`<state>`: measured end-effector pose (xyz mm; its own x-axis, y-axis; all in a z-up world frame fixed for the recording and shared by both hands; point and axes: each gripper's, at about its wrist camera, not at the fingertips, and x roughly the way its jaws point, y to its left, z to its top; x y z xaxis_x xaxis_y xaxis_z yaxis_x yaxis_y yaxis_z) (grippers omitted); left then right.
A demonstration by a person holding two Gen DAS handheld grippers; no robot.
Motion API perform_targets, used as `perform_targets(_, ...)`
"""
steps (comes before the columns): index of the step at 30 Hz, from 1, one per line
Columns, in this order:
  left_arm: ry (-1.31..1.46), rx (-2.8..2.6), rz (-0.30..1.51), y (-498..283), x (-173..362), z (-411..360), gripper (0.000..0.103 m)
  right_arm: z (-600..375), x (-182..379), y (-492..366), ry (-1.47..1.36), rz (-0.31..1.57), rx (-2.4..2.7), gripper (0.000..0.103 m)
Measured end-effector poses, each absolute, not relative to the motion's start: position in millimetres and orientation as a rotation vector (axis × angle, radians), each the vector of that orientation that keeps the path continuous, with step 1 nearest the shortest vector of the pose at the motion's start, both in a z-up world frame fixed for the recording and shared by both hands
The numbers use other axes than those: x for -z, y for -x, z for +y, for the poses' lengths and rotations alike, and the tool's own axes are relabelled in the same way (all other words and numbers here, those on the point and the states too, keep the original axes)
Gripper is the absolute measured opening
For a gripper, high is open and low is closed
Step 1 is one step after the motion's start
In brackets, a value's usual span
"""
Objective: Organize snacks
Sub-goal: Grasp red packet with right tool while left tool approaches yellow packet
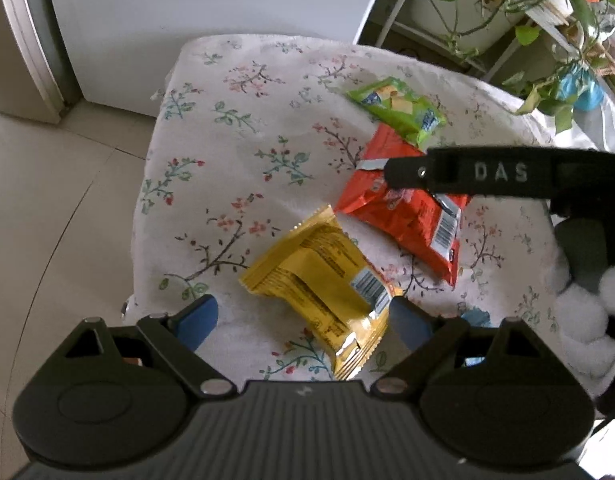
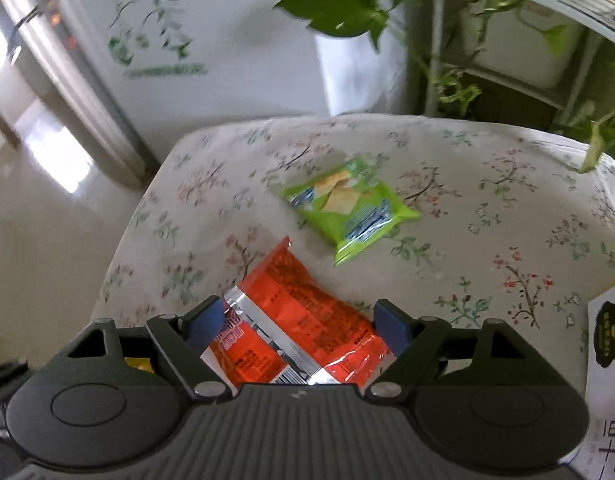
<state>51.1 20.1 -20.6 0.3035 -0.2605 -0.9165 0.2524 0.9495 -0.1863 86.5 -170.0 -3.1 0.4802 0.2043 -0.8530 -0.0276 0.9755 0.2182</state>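
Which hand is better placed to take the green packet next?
Right. The green packet lies just beyond the red packet in the right gripper's open jaws; the left gripper straddles the yellow packet, farther away.

Between your right gripper's point(image 2: 295, 322) matt plastic fingers lies glossy foil: the red packet point(image 2: 303, 320); the cloth point(image 2: 487, 216) beyond is matt fabric.

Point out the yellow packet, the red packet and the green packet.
yellow packet point(image 1: 327, 276): left wrist view, middle of its back face.
red packet point(image 2: 307, 316): right wrist view, centre panel.
green packet point(image 2: 351, 204): right wrist view, printed front.
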Motion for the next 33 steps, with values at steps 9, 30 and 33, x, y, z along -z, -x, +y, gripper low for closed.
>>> perform_targets(9, -0.098, 0.296, 1.222, -50.2, 23.6, 21.4, 0.092, -169.3, -2.4, -79.6, -0.098, 1.192, -0.145, 0.088)
perform_targets(30, -0.096, 0.312, 1.222, -55.2, 23.0, 26.3, 0.085, -153.6, -4.6, -54.1, 0.235, 0.959, -0.507, 0.094)
perform_targets(33, -0.084, 0.309, 1.227, -57.2, 21.9, 28.8, 0.086, -155.2, -3.8, -56.5, 0.222, 0.945, -0.504, 0.094)
